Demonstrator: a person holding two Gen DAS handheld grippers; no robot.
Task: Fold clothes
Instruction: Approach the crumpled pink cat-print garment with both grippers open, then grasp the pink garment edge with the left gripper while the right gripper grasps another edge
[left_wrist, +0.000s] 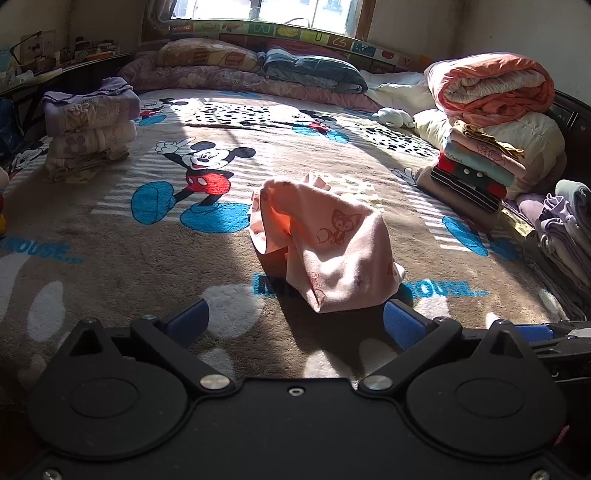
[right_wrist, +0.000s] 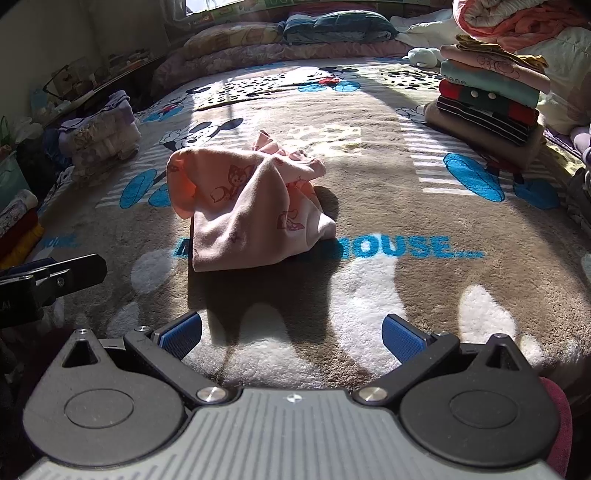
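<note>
Now: pink garment crumpled on cartoon blanket; left gripper and right gripper both spread wide, empty, just short of it.

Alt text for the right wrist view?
A crumpled pink cartoon-print garment lies on a brown plush Mickey Mouse blanket, ahead of the open, empty right tongs. Folded clothes stacks sit behind.

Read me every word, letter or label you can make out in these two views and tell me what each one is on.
"MOUSE..." in blue, on the blanket; its first word is hidden behind the pink garment.
"...OUSE..." in blue, at the blanket's left edge, partly cut off.
"U" on a tile of the alphabet mat under the window; the other tiles are too blurred to read.
</note>
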